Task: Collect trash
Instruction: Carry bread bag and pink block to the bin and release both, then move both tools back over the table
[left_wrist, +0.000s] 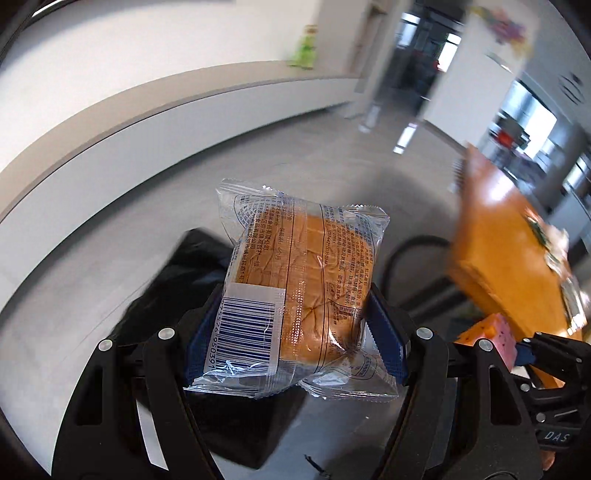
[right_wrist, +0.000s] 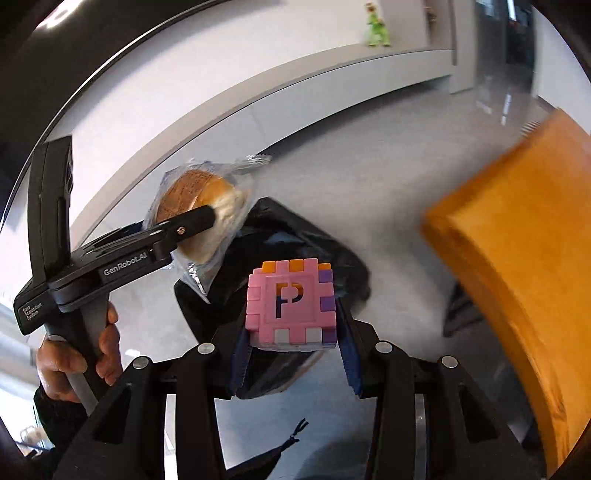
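Room: grey glossy floor (left_wrist: 314, 166), white wall with a pale ledge (left_wrist: 147, 103), bright doorways at the far right, all smeared by motion.
Ledge item: small green figure (right_wrist: 376, 26), too blurred to name.
Table: orange wooden top (right_wrist: 524, 236) at the right edge; blurred clutter on it in the left view.
Bag: black trash bag (right_wrist: 295, 236) on the floor, lay below and between both grippers.
Bread: square golden bun in a clear wrapper (left_wrist: 299, 280), blue print down its seam, white barcode panel at the lower left, crimped ends; held in the air above the bag.
Left gripper (left_wrist: 295, 325): clamped on the bread, blue pads pressed into both sides of the wrapper.
Left hand (right_wrist: 77, 362): wrapped round that gripper's handle, seen from the right view.
Cube: pink block cube (right_wrist: 291, 302) with orange, purple and white studs and a cut-out letter P on its face; raised over the bag, just right of the bread.
Right gripper (right_wrist: 295, 350): closed on the cube, jaws against its two flanks.
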